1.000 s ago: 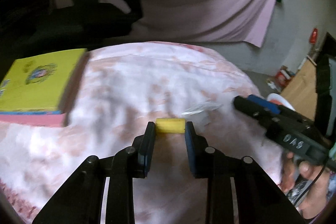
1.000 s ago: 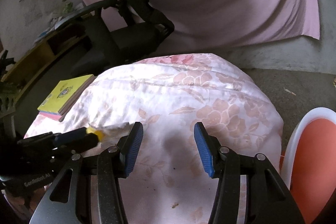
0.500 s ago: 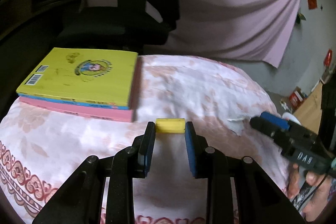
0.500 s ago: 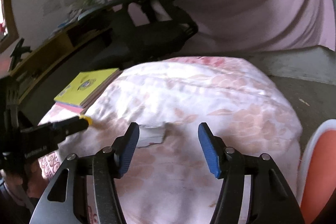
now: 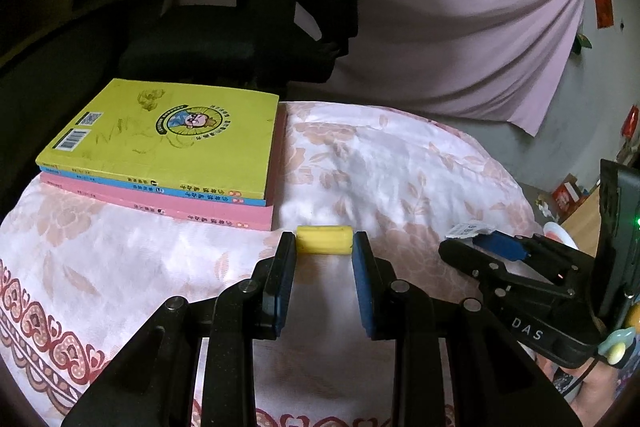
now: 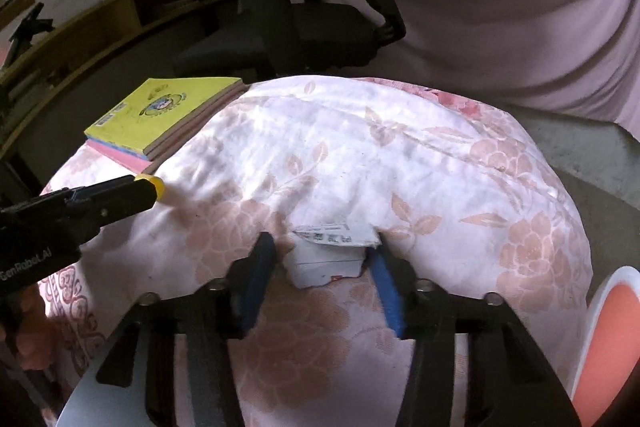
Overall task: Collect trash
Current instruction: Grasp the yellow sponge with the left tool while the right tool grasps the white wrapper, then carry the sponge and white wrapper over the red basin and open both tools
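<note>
My left gripper (image 5: 323,247) is shut on a small yellow block (image 5: 323,245) and holds it just above the floral cloth (image 5: 400,163). The yellow block also shows in the right wrist view (image 6: 154,186) at the tip of the left gripper (image 6: 156,187). My right gripper (image 6: 324,251) is open, its blue pads on either side of a torn white paper wrapper (image 6: 330,253) lying on the cloth. The wrapper also shows in the left wrist view (image 5: 466,229) at the right gripper's (image 5: 476,241) tips.
A stack of books with a yellow cover (image 5: 168,143) lies on the cloth's far left. A black office chair (image 5: 256,27) stands behind. A white-rimmed orange bin (image 6: 608,339) sits low at the right. A pink curtain (image 5: 460,39) hangs behind.
The right gripper has moved forward and down so the paper wrapper now lies between its open pads. The left gripper, still holding the yellow block, has drawn back toward the books.
</note>
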`<action>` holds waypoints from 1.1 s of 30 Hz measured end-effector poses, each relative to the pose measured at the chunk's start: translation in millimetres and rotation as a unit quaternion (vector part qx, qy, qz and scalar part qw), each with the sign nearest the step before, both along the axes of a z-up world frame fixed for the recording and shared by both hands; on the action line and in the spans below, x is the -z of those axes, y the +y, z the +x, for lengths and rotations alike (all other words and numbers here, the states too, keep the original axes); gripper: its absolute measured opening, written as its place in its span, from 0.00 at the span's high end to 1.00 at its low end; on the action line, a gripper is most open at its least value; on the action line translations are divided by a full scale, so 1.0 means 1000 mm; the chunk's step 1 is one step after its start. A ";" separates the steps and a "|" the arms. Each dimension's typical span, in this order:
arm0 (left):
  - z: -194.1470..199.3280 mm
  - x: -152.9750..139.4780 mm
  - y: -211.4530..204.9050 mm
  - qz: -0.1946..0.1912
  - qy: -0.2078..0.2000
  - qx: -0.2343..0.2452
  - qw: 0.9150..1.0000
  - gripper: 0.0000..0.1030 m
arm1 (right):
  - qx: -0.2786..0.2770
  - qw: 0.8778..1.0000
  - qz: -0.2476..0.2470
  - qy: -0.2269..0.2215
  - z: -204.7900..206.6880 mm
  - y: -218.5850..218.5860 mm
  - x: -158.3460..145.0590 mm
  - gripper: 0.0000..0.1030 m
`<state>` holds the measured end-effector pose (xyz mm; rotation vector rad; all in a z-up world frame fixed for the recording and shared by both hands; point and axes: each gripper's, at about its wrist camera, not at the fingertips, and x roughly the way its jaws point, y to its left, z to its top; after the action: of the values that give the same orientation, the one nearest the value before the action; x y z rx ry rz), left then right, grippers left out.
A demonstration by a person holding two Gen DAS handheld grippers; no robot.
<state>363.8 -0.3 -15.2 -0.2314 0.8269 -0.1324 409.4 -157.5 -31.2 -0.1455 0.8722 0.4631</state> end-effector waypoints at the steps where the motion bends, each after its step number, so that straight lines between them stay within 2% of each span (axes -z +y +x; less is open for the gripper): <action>1: 0.000 0.000 -0.001 0.003 -0.002 0.001 1.000 0.76 | 0.001 1.000 0.002 -0.001 -0.001 -0.001 0.001 0.62; 8: -0.007 -0.004 -0.007 0.017 -0.027 0.009 0.999 0.76 | 0.010 0.999 0.017 -0.036 -0.011 -0.009 -0.010 0.62; 11: -0.013 -0.010 -0.009 0.023 -0.052 0.011 0.998 0.76 | 0.018 0.996 0.033 -0.076 -0.023 -0.017 -0.021 0.62; 16: -0.034 -0.023 -0.016 0.037 -0.118 0.010 0.992 0.76 | 0.038 0.985 0.052 -0.160 -0.047 -0.028 -0.040 0.62; 24: -0.073 -0.042 -0.033 0.068 -0.235 0.008 0.969 0.76 | 0.063 0.951 0.076 -0.295 -0.096 -0.041 -0.066 0.62; 33: -0.111 -0.063 -0.044 0.049 -0.318 0.004 0.947 0.76 | 0.094 0.917 0.066 -0.381 -0.144 -0.051 -0.083 0.62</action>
<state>252.8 -44.5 48.1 -0.0791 0.1898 -0.1615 265.5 -208.3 51.6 -0.1031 0.0819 0.2444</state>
